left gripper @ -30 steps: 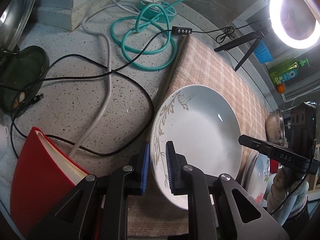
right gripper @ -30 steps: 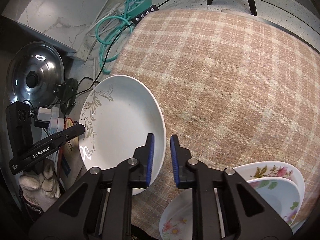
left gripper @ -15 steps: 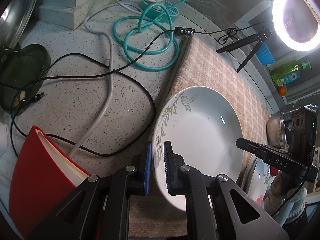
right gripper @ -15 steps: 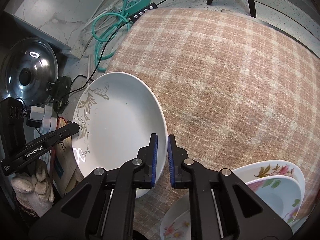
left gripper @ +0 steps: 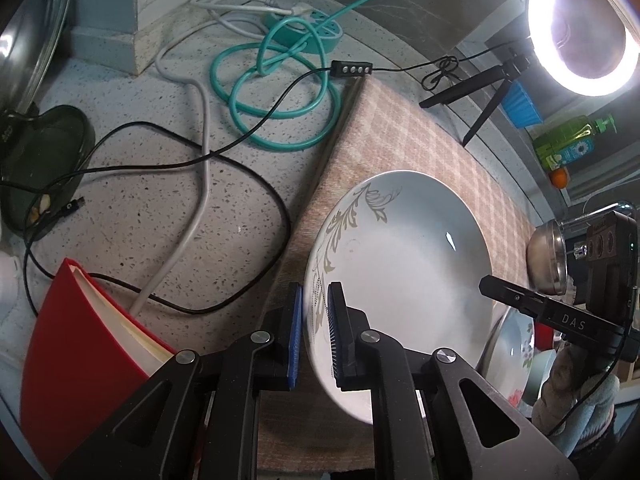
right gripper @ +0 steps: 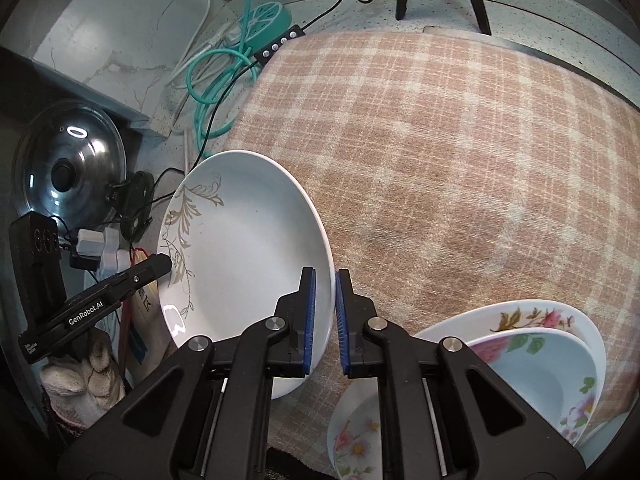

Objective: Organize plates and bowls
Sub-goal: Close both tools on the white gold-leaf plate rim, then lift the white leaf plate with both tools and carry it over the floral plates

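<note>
A white plate [left gripper: 400, 264] with a gold leaf pattern sits over the left edge of the plaid cloth [left gripper: 400, 132]. My left gripper [left gripper: 314, 292] is shut on the plate's patterned left rim. My right gripper [right gripper: 325, 276] is shut on the opposite rim of the same plate [right gripper: 248, 248]. Each gripper shows in the other's view: the right one [left gripper: 486, 282] at the far rim, the left one [right gripper: 164, 264] by the leaf pattern. Floral plates [right gripper: 532, 320] and a floral bowl [right gripper: 532, 372] are stacked at the lower right on the cloth [right gripper: 440, 160].
Left of the cloth, a teal cord [left gripper: 276, 92], black and white cables and a red book [left gripper: 80, 360] lie on the speckled counter. A pot lid [right gripper: 68, 172] leans at the left. A ring light [left gripper: 584, 28] on a tripod and a steel bowl [left gripper: 548, 260] stand at the right.
Both grippers' jaws have closed from a wider gap onto the plate's rim, one on each side. The plate has shifted only slightly.
</note>
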{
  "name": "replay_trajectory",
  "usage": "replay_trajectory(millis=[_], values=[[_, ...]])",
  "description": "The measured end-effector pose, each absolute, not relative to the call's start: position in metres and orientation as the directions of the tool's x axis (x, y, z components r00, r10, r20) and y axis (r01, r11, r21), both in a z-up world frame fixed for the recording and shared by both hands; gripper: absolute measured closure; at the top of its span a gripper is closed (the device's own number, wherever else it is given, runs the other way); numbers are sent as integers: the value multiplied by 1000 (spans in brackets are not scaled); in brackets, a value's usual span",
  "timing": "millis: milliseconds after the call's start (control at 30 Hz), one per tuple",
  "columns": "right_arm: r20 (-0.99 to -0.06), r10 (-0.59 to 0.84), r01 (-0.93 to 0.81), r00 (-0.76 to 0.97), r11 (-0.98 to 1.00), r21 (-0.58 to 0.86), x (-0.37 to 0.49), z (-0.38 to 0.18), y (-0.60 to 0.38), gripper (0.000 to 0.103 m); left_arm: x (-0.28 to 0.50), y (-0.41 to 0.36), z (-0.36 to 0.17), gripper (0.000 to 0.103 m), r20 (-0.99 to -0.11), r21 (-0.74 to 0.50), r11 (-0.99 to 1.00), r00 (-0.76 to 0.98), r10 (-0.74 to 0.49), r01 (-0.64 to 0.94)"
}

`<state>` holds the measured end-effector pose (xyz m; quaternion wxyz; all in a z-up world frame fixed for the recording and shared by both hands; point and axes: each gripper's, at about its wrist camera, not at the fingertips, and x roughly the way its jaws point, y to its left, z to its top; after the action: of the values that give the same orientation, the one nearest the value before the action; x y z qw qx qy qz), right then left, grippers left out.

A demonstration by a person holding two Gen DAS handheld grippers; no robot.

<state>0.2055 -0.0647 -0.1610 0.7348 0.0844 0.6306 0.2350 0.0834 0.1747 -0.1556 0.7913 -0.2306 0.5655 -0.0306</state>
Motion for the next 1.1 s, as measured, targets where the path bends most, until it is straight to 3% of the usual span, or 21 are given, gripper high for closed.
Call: replay_trajectory(millis=[767,1100], values=[[-870,432,-80,237,901,426,156,-124,-175,93,98,79,-120,92,-843,-436,899,338,-419,26],[-869,416,42,270,896,442,116,-134,-222,93,104,36,-125,92,-850,-436,892,270,-452,122]])
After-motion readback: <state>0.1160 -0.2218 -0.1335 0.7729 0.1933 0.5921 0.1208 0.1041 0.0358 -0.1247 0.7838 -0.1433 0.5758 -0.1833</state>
